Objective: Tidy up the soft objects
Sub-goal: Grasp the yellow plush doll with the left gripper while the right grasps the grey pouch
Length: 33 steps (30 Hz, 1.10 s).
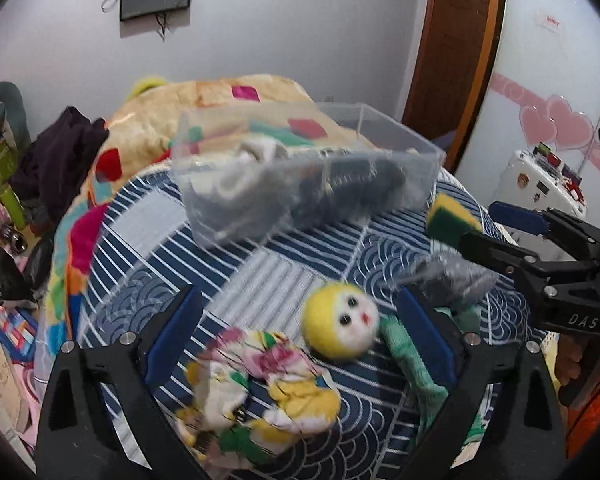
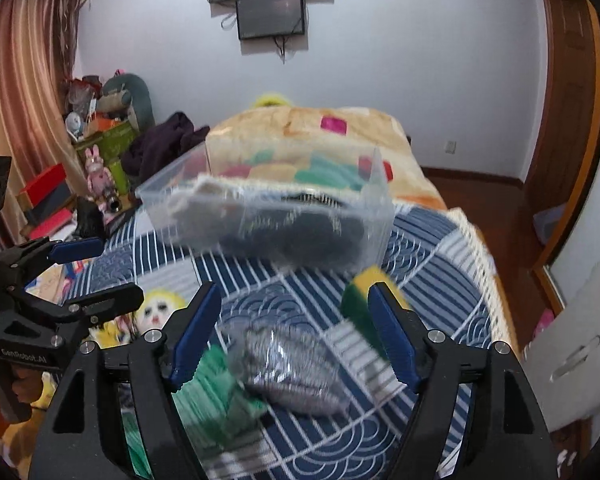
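Both grippers' fingers gape empty: left gripper [image 1: 300,328] over floral cloth [image 1: 260,392], right gripper [image 2: 296,332] over crinkly silver scourer [image 2: 288,372].

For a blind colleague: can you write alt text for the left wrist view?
Open left gripper hangs over a floral cloth and yellow doll head on a blue bedspread; beyond sits a clear bin with clothes in it.

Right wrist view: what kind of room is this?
Likely a bedroom: a bed with a blue patterned quilt and a bunched patchwork blanket, a wall-mounted screen and curtains.
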Tool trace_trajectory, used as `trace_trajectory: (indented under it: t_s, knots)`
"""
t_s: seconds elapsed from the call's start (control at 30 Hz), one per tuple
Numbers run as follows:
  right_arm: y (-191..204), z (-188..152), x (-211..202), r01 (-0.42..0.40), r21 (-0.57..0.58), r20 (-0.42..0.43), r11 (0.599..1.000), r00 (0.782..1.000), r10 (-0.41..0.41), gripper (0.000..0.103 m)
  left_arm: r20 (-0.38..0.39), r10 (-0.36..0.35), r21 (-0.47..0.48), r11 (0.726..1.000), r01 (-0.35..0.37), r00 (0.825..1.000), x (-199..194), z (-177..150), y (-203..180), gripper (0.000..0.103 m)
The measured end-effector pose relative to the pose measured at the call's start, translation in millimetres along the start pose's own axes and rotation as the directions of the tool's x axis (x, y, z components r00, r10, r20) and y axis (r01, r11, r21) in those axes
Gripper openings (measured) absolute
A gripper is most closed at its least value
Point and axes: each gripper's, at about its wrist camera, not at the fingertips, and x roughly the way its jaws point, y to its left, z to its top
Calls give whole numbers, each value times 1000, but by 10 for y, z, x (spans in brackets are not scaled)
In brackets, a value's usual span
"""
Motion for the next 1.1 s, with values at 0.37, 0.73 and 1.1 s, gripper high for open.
trace_trajectory:
  t_s: [0.37, 0.73, 1.1]
  knots:
    - [-138, -346, 73, -31, 81, -89, 996, 995, 39, 73, -50, -73, 44, 996, 75, 996, 226, -65, -180, 72]
    - [-127, -438, 106, -90, 89, -126, 992, 987, 101, 53, -72, -91, 40, 995, 94, 993, 278, -117, -189, 45]
    - [-85, -279, -57, -64, 51, -59, 997, 996, 67, 39, 10, -93, 28, 995, 92, 996, 6, 91, -119, 44]
